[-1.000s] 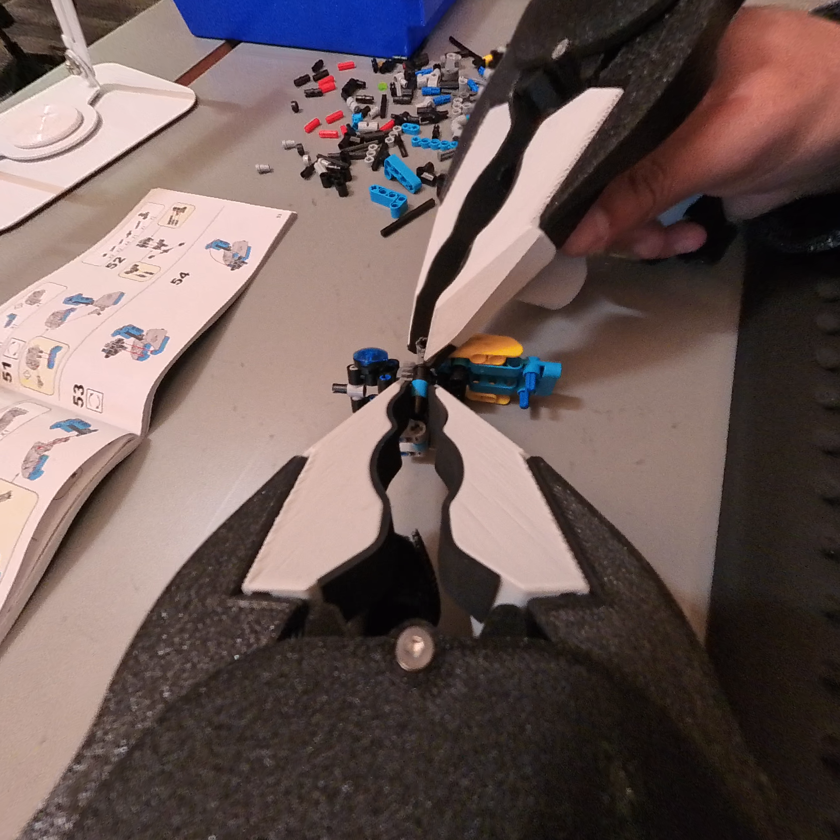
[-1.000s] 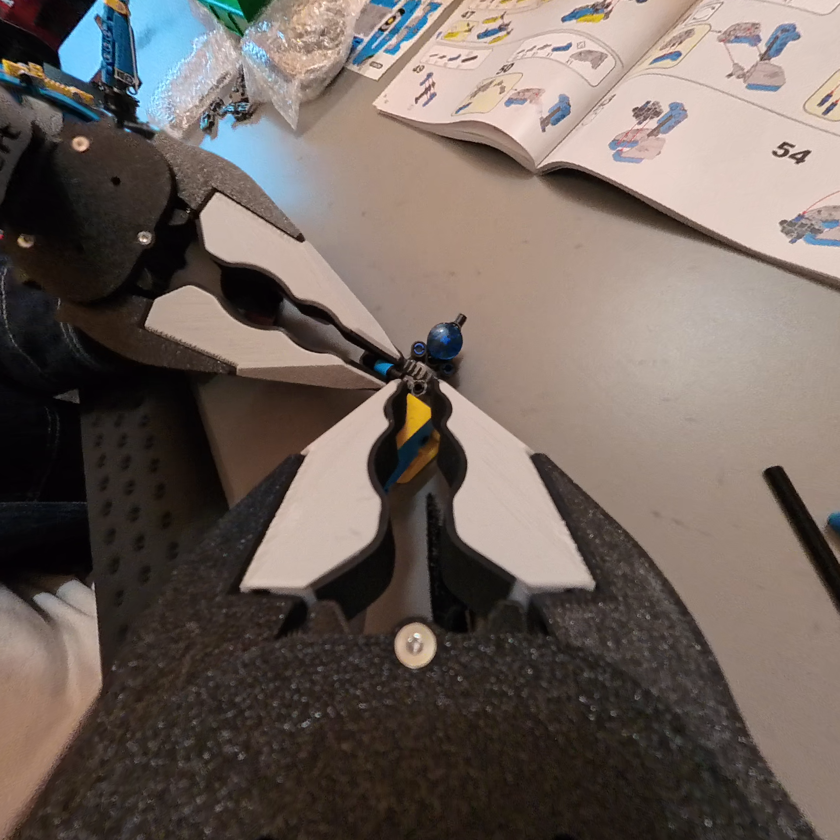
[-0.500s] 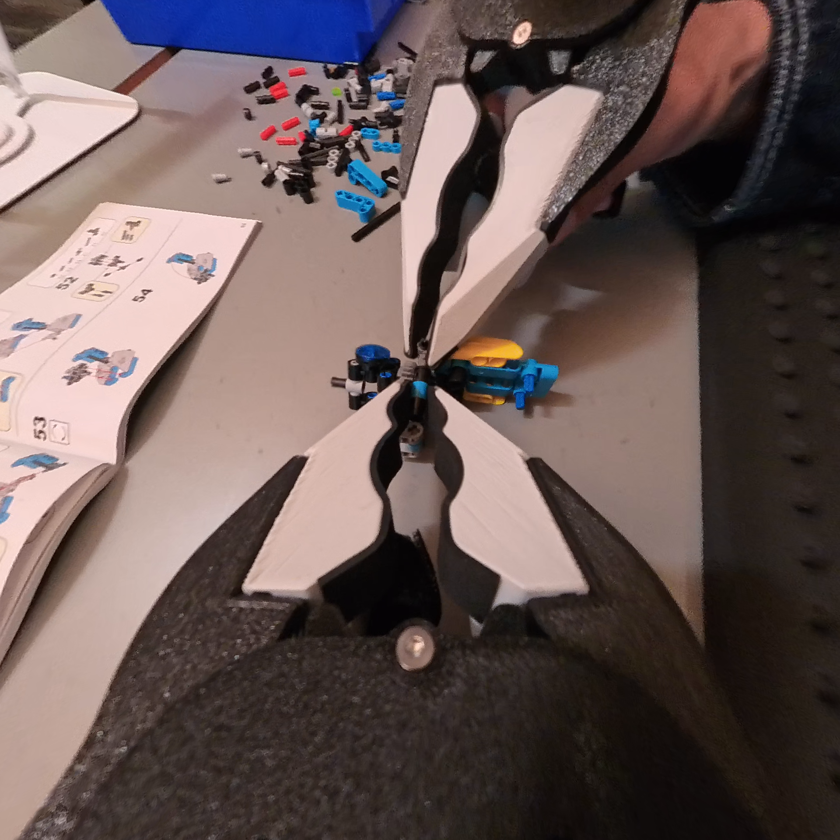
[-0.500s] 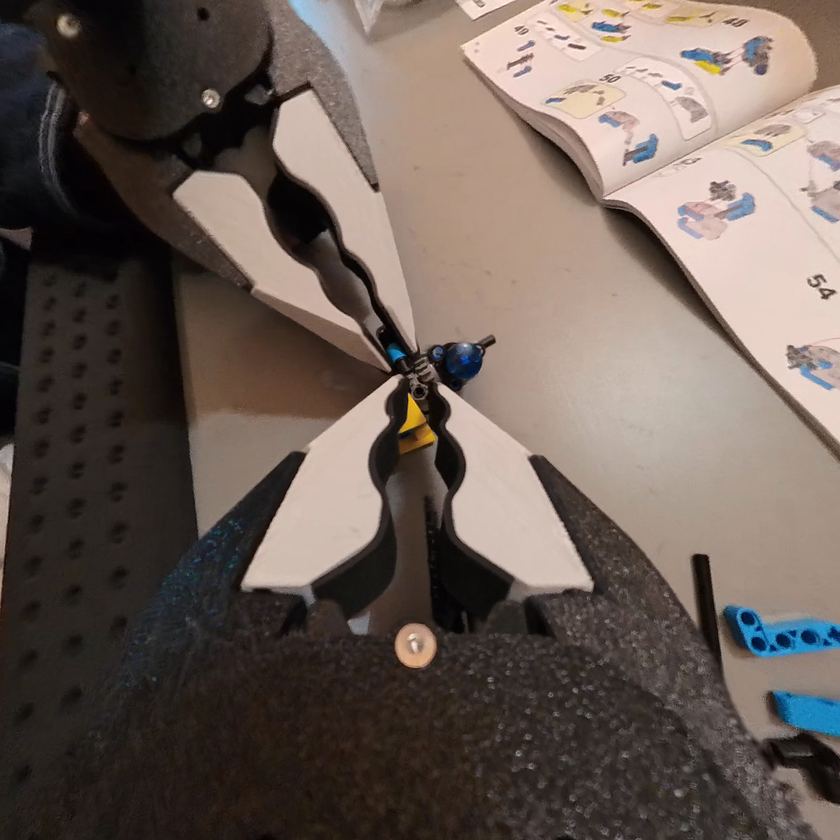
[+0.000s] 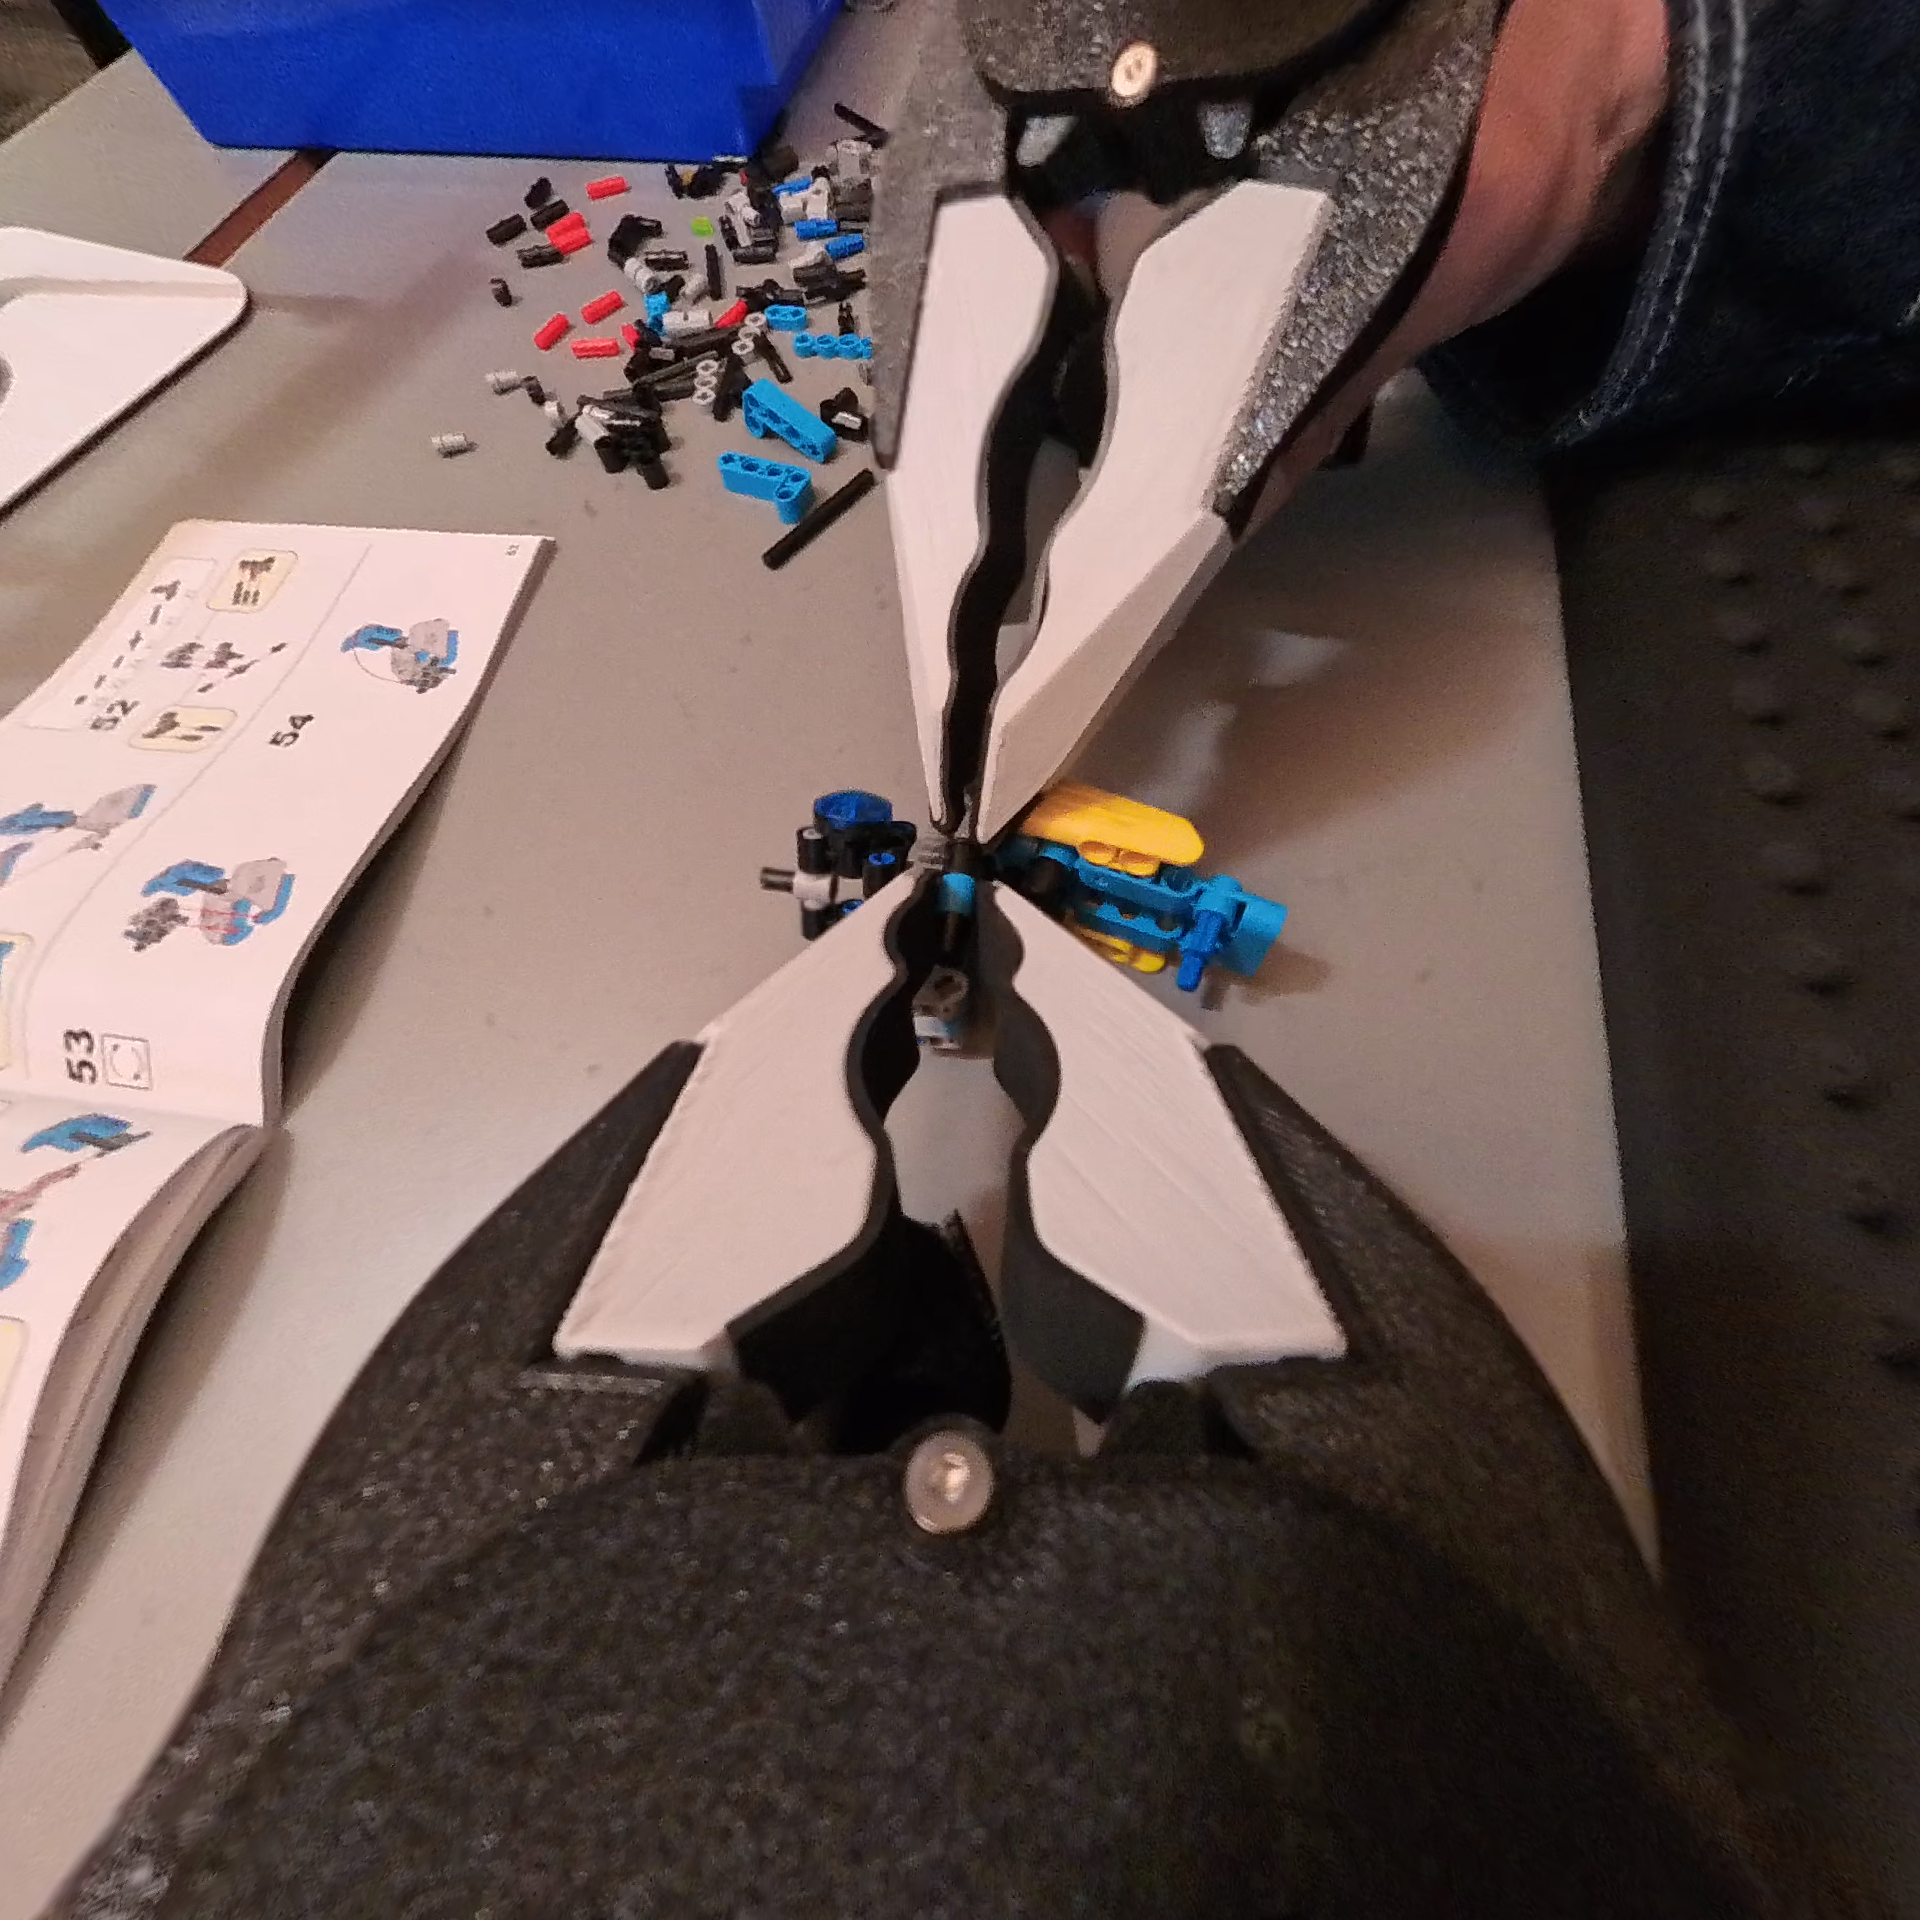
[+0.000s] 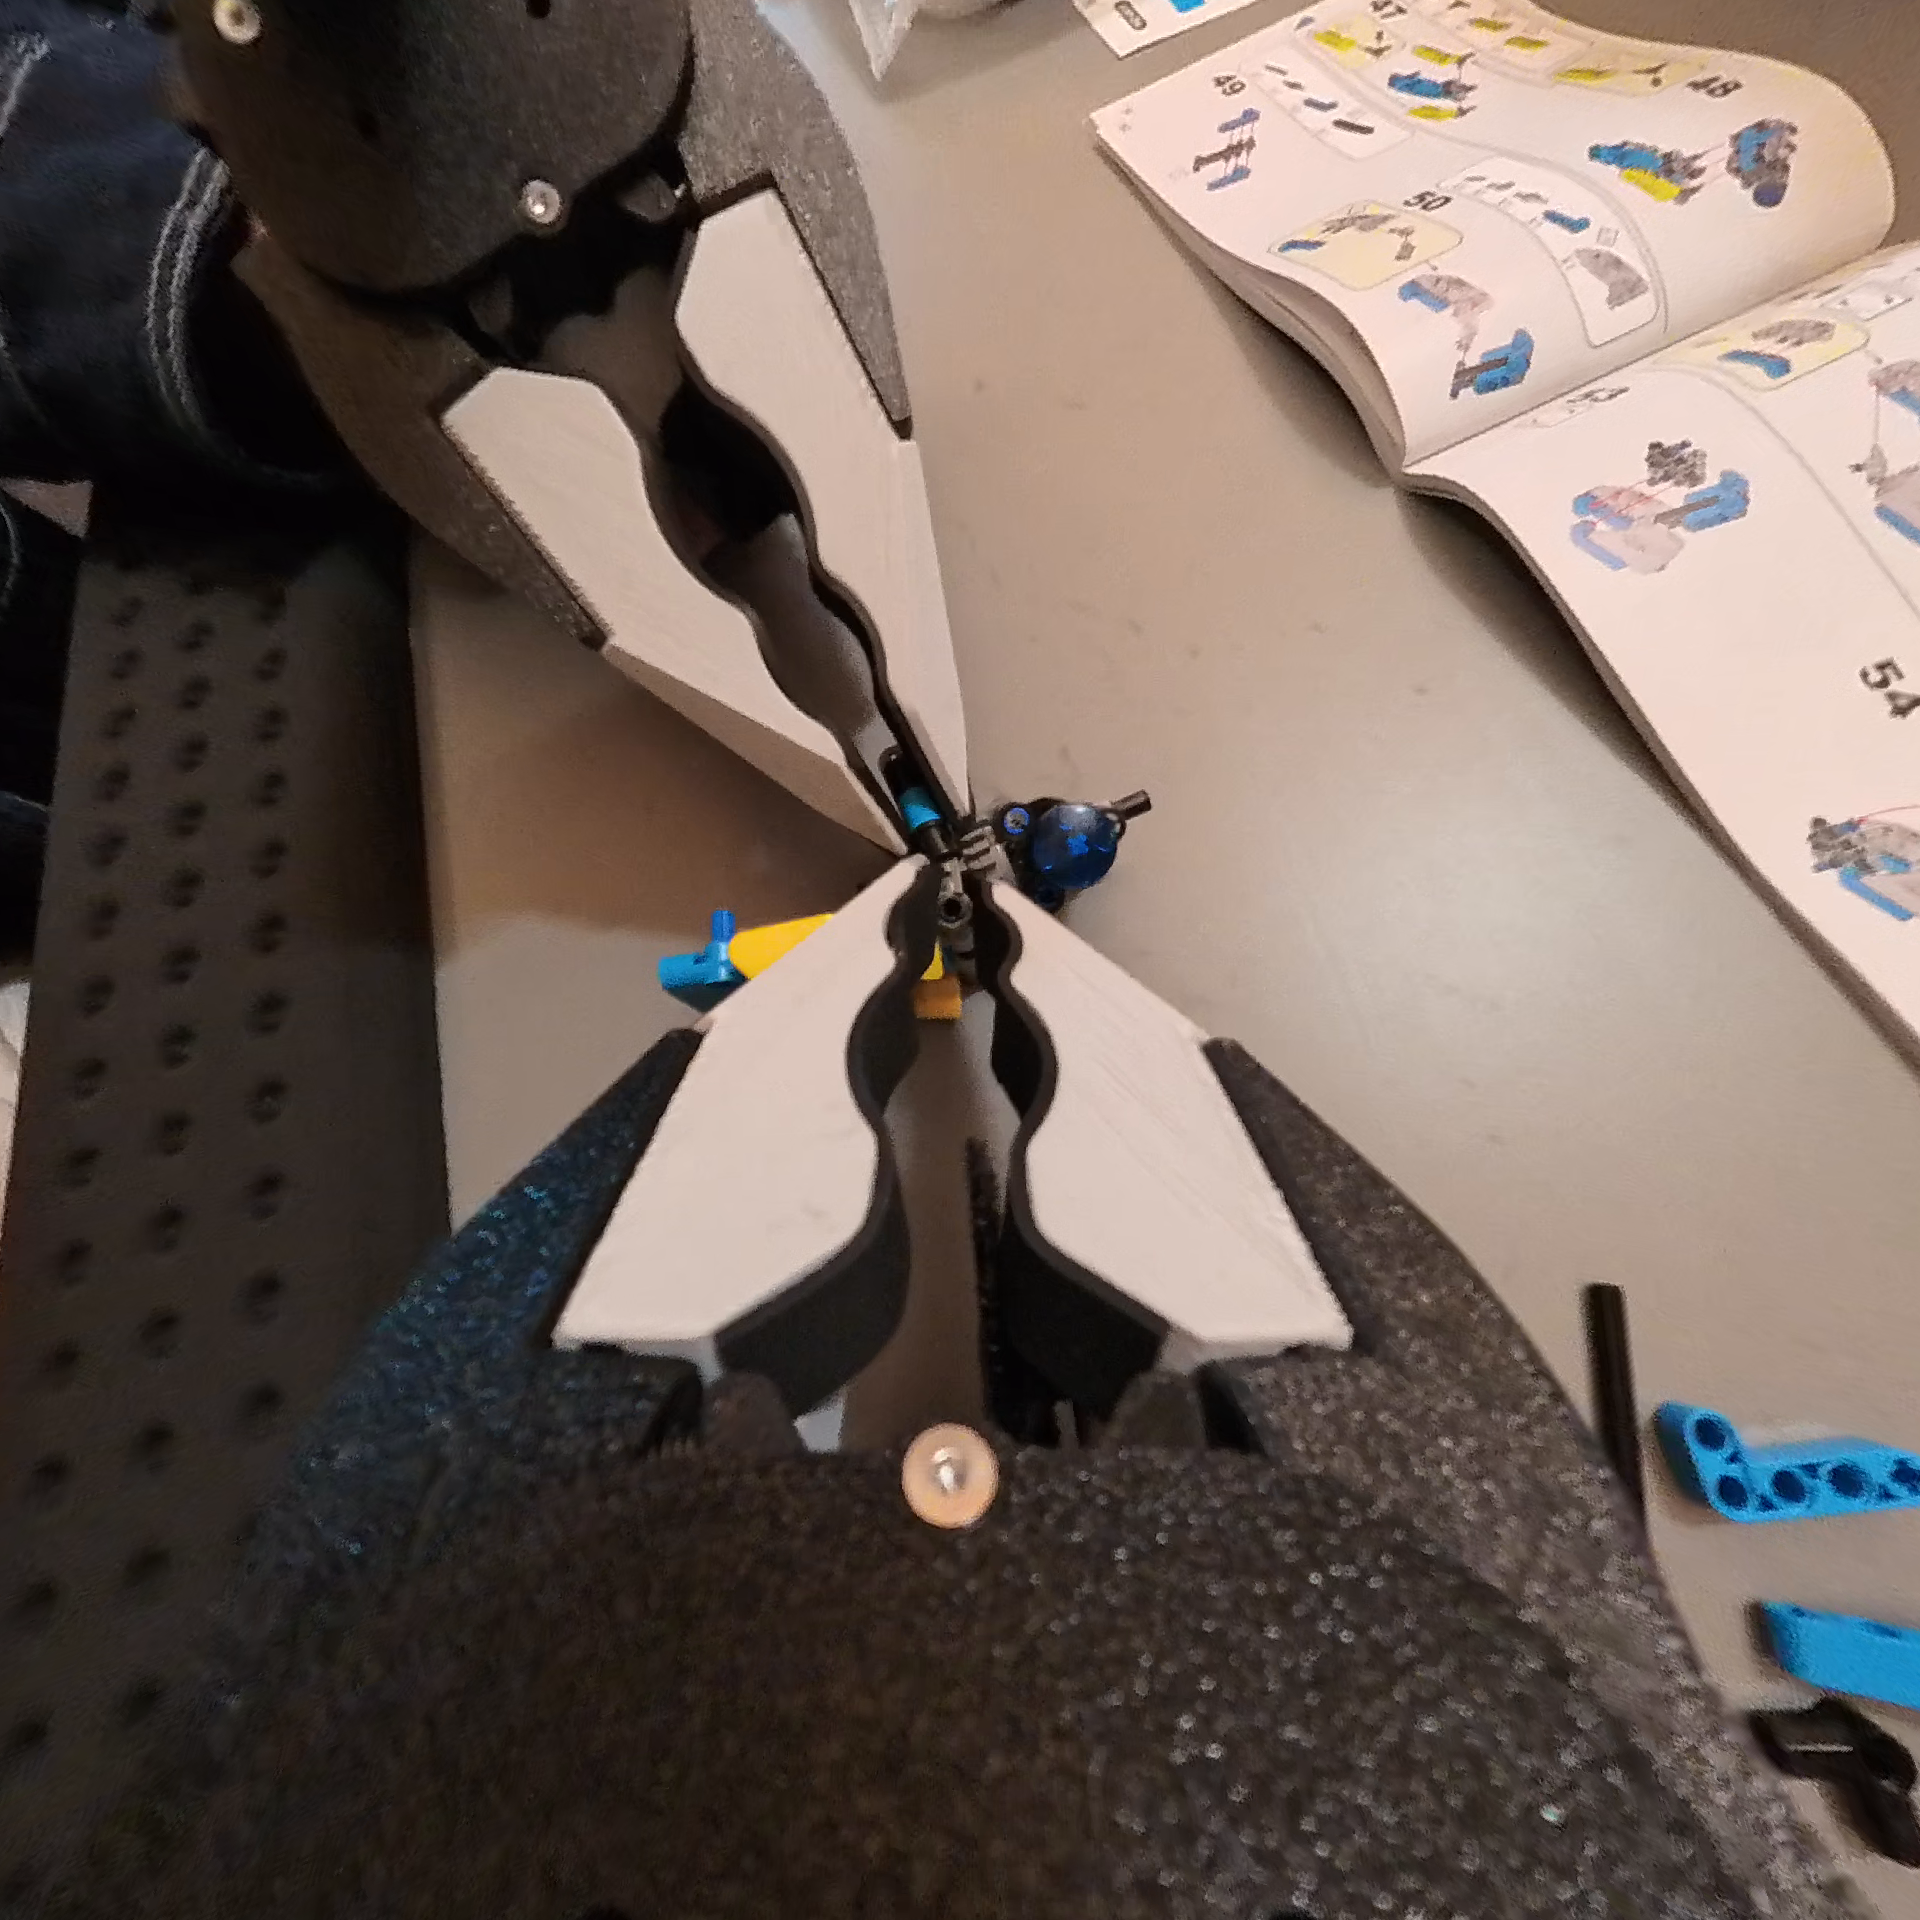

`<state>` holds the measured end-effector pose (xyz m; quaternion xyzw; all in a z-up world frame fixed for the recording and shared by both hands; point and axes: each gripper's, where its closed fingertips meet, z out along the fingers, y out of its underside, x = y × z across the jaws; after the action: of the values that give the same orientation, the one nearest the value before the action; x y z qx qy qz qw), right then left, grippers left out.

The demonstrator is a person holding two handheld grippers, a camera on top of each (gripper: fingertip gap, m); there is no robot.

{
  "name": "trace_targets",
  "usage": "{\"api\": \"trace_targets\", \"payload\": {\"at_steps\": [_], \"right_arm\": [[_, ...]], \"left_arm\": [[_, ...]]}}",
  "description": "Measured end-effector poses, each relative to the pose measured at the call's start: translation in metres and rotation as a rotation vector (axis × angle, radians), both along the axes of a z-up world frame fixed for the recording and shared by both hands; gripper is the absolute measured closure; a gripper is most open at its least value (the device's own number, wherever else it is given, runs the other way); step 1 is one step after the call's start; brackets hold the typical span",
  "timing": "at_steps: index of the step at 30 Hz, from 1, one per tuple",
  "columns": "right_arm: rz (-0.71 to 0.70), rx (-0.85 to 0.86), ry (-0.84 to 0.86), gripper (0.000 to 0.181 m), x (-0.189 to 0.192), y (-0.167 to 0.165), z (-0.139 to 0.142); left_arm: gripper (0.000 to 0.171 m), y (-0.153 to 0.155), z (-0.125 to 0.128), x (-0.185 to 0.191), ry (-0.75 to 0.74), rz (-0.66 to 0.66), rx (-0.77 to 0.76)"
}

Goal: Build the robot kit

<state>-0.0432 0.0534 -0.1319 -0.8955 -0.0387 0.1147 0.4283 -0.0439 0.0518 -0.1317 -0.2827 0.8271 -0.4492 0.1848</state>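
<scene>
Toy brick model (image 5: pixel 1127 891) sits on the grey counter (image 5: pixel 665 748), near its dark front edge, bare counter around it. My left gripper (image 5: pixel 948 902) and right gripper (image 6: pixel 954 914) both pinch its thin middle. My fingers (image 6: pixel 748 1122) hide that part.

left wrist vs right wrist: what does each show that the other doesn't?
Left wrist only: blue plastic bin, scattered pile of small red, black and blue plastic pieces, white flat base, a person's hand on the right hand-held gripper.

Right wrist only: clear plastic bag at the top edge, and the booklet's far page.

Both: left hand-held gripper, both grippers shut on the small blue, yellow and black brick assembly on the grey table, open instruction booklet, black perforated mat.
</scene>
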Motion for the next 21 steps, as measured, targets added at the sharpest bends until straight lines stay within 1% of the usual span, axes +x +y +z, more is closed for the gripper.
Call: {"api": "trace_targets", "payload": {"at_steps": [4, 6, 8, 9, 10, 12, 14, 15, 16, 17, 18, 19, 21], "right_arm": [[-0.010, 0.039, 0.048, 0.173, 0.002, 0.003, 0.004], [0.000, 0.113, 0.076, 0.161, 0.003, 0.000, 0.019], [-0.015, 0.222, 0.077, 0.160, 0.013, -0.008, 0.040], [-0.011, 0.253, 0.083, 0.154, 0.015, -0.013, 0.044], [0.007, 0.248, 0.077, 0.146, 0.015, -0.019, 0.041], [0.029, 0.151, 0.074, 0.131, 0.012, -0.033, 0.018], [0.050, 0.107, 0.124, 0.119, 0.000, -0.042, 0.005], [0.042, 0.096, 0.124, 0.116, -0.004, -0.043, 0.000], [0.022, 0.058, 0.084, 0.117, -0.003, -0.044, -0.008], [0.001, 0.029, 0.031, 0.123, 0.001, -0.046, -0.014], [-0.020, 0.032, 0.002, 0.135, 0.005, -0.047, -0.015], [-0.037, 0.026, -0.005, 0.138, 0.008, -0.049, -0.015], [-0.081, 0.023, 0.026, 0.137, 0.016, -0.055, -0.014]], "left_arm": [[0.165, 0.003, 0.000, 0.000, 0.000, -0.031, -0.005], [0.165, 0.004, 0.000, 0.000, -0.006, -0.033, -0.002], [0.165, 0.004, 0.000, 0.000, 0.001, -0.036, -0.009], [0.165, 0.004, 0.000, 0.000, -0.002, -0.037, -0.006], [0.165, 0.004, 0.000, 0.000, -0.006, -0.037, -0.002], [0.165, 0.004, 0.000, 0.000, -0.011, -0.036, 0.003], [0.165, 0.004, 0.000, -0.001, -0.008, -0.036, 0.001], [0.165, 0.004, 0.000, -0.001, -0.010, -0.036, 0.003], [0.165, 0.004, 0.000, 0.000, -0.016, -0.034, 0.009], [0.165, 0.004, 0.000, 0.000, -0.024, -0.031, 0.015], [0.164, 0.004, 0.000, 0.000, -0.035, -0.028, 0.025], [0.164, 0.004, 0.000, -0.001, -0.049, -0.026, 0.038], [0.163, 0.004, 0.000, -0.001, -0.083, -0.016, 0.071]]}}
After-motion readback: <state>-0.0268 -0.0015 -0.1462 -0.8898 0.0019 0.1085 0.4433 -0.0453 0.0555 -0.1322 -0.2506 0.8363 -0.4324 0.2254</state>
